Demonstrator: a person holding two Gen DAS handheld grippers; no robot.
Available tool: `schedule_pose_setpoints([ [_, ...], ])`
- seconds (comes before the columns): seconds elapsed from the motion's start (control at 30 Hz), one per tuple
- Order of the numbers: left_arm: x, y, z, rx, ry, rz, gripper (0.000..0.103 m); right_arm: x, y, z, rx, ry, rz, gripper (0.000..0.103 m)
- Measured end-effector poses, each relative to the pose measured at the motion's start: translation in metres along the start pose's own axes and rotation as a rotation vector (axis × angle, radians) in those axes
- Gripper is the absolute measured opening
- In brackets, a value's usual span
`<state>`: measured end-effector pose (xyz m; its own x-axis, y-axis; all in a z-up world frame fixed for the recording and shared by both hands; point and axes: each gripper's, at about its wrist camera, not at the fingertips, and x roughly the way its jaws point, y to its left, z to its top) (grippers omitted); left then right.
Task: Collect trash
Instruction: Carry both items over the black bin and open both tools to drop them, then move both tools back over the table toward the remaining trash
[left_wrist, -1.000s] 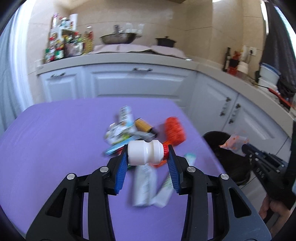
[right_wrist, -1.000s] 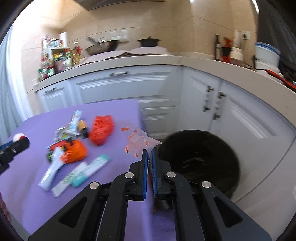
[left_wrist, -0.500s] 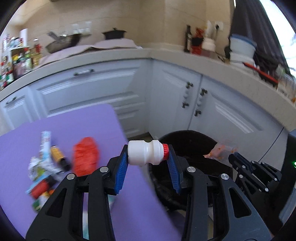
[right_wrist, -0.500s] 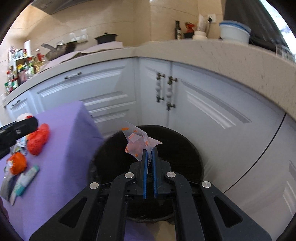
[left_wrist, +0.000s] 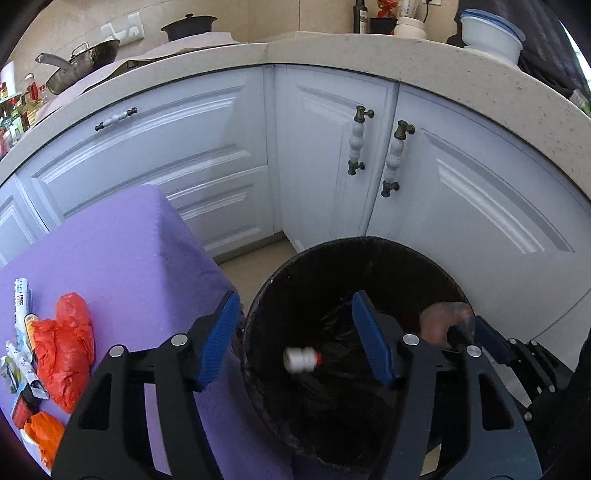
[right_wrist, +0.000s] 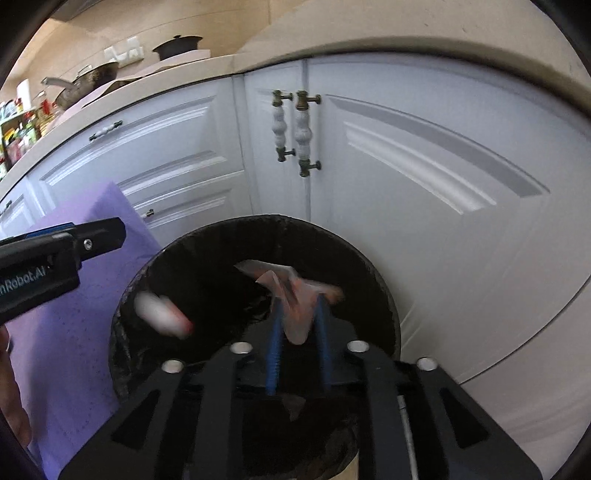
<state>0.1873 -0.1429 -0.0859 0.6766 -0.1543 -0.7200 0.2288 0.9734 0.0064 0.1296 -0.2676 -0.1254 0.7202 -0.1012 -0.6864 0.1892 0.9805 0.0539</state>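
A black trash bin stands on the floor beside the purple table. My left gripper is open above it. The small white bottle with a red cap falls free inside the bin; it shows blurred in the right wrist view. My right gripper is open over the bin. The clear orange-speckled wrapper sits loose between its parted fingers and also shows in the left wrist view.
The purple table holds a red plastic bag, an orange bag and several wrappers at its left. White cabinets with knob handles stand close behind the bin. The left gripper's finger reaches in from the left.
Both grippers moved from the table to above the bin and opened. The white bottle dropped out of the left gripper. The wrapper came loose between the right fingers.
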Motion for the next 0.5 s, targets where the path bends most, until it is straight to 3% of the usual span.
schedule_pose_setpoints([
  [0.23,-0.011,0.006,0.001,0.001,-0.023,0.019,0.069,-0.011,-0.001,0.002,0.012,-0.015,-0.011,0.033],
  [0.5,-0.06,0.039,-0.013,-0.034,-0.064,0.047,0.07,-0.053,0.018,0.002,0.014,-0.061,0.039,0.042],
])
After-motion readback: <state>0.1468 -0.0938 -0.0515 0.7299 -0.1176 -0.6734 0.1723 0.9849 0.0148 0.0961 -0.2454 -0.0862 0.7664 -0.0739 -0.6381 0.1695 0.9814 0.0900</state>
